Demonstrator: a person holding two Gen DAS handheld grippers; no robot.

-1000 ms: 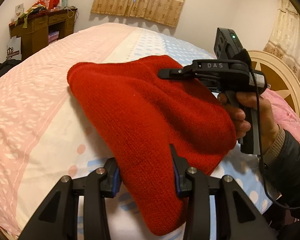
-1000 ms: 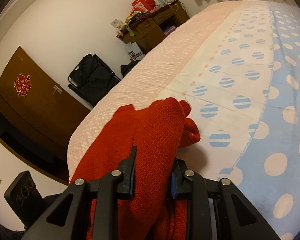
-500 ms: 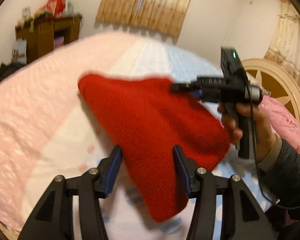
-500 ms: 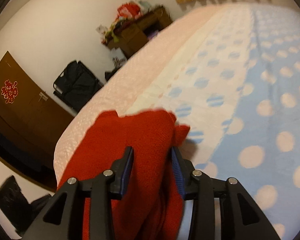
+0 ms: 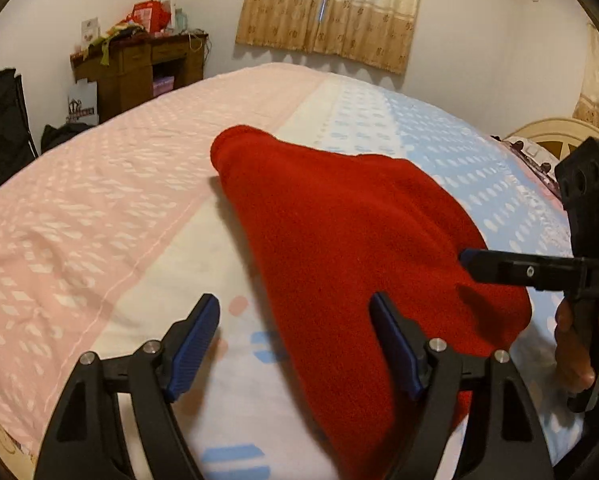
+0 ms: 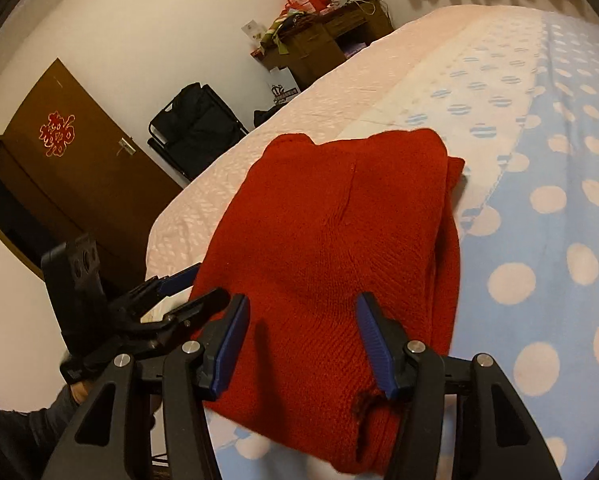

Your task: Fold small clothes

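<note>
A red knitted garment (image 5: 351,248) lies folded on the bed; it also shows in the right wrist view (image 6: 339,248). My left gripper (image 5: 295,344) is open, its jaws spread wide over the garment's near edge, holding nothing. My right gripper (image 6: 301,344) is open above the garment's near end, holding nothing. The right gripper also shows at the right edge of the left wrist view (image 5: 475,262), its fingertips at the garment's right side. The left gripper shows at the left of the right wrist view (image 6: 179,280).
The bed (image 5: 99,208) has a pink, white and blue dotted sheet. A wooden desk (image 5: 139,68) with clutter stands by the far wall. A black folding chair (image 6: 195,128) and a brown door (image 6: 71,168) are beside the bed. A cream headboard (image 5: 555,140) is at right.
Both grippers have opened and let go of the red garment, which now lies flat on the bed. Both have drawn back a little from it.
</note>
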